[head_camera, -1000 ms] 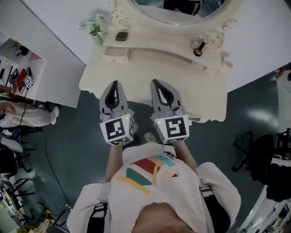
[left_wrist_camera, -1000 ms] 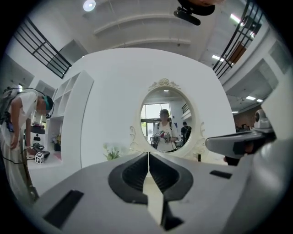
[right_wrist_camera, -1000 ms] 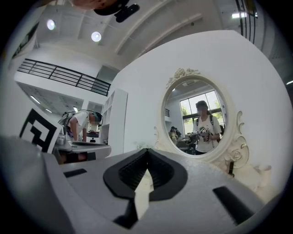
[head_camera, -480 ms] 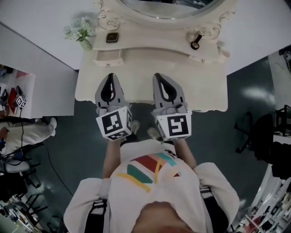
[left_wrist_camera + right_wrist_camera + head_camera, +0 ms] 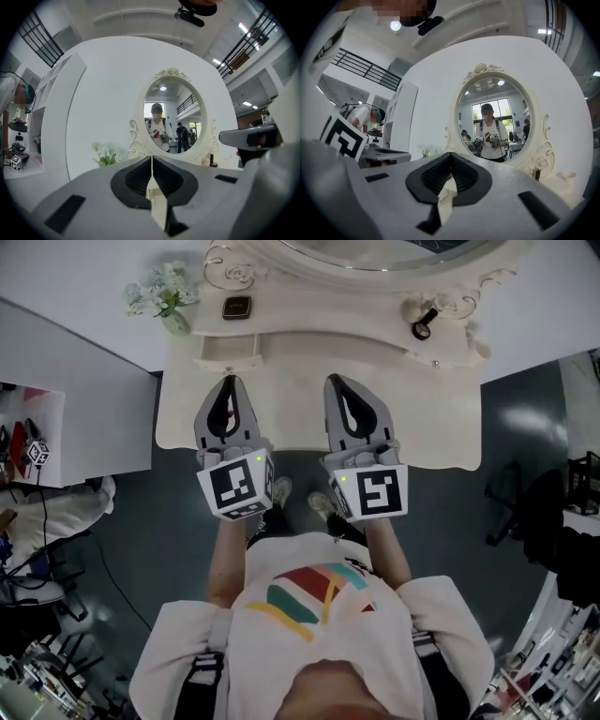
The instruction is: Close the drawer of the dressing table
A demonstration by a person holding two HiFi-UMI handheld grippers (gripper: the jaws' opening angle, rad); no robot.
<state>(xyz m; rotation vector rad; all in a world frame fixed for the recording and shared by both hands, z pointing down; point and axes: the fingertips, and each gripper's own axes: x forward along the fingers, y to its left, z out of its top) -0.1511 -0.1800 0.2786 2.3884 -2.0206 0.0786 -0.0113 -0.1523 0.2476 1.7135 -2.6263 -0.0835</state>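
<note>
The cream dressing table [image 5: 441,418] fills the top of the head view, under its oval mirror [image 5: 172,117]. A small drawer [image 5: 228,351] on the raised left tier stands out a little from its front. My left gripper [image 5: 228,381] is shut and empty, held level over the tabletop, its tip just short of that drawer. My right gripper [image 5: 339,381] hangs beside it over the middle of the tabletop, also shut with nothing in it. In the left gripper view the jaws of the left gripper [image 5: 152,157] meet in a thin line. The right gripper [image 5: 451,153] shows the same in its own view.
A vase of pale flowers [image 5: 161,298] and a small dark box [image 5: 236,307] stand on the left tier. A dark bottle [image 5: 424,324] is on the right tier. A white shelf unit [image 5: 56,418] adjoins the table's left; dark chairs [image 5: 553,521] stand at right.
Both grippers have moved forward over the tabletop toward the mirror, staying shut. The left one's tip now lies close to the small drawer.
</note>
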